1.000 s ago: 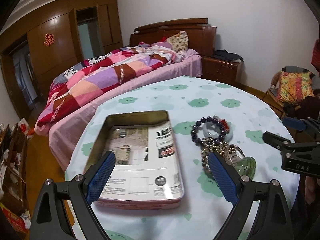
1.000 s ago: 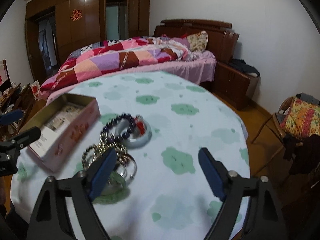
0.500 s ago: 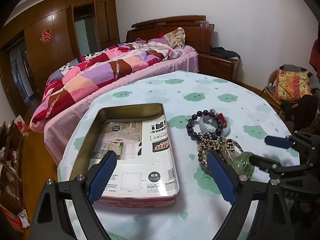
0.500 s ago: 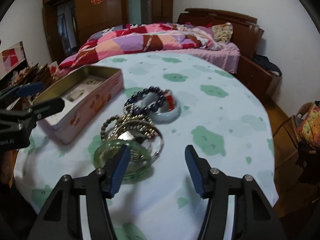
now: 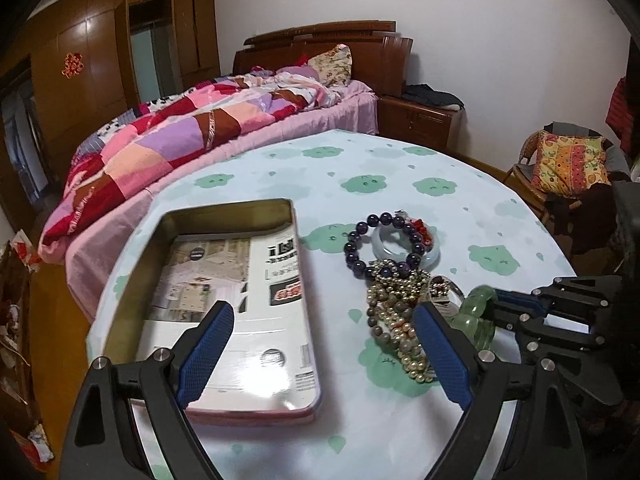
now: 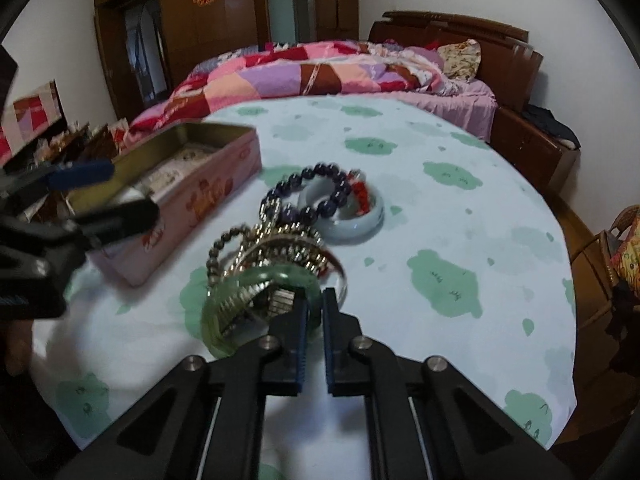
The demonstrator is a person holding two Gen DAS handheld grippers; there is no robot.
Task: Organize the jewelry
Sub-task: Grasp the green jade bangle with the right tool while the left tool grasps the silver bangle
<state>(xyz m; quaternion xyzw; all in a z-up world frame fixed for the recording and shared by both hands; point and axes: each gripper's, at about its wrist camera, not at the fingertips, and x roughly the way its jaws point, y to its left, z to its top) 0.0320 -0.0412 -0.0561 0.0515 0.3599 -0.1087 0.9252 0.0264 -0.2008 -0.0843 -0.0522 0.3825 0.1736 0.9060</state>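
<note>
Tablecloth (image 6: pixel 460 208) holds tin (image 6: pixel 188 196) beside bracelet pile (image 6: pixel 276 248) (tangled together).

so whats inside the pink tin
Only printed paper sheets lie in the pink tin, no jewelry showing. The left gripper covers part of the near end; anything under the paper is hidden.

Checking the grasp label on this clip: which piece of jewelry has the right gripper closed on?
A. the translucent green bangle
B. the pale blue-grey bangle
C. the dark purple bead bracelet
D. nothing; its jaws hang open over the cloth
A: in the right wrist view the right gripper has its blue pads pinched on the near rim of the green bangle, while the purple beads and the pale bangle lie farther off, untouched.
</note>
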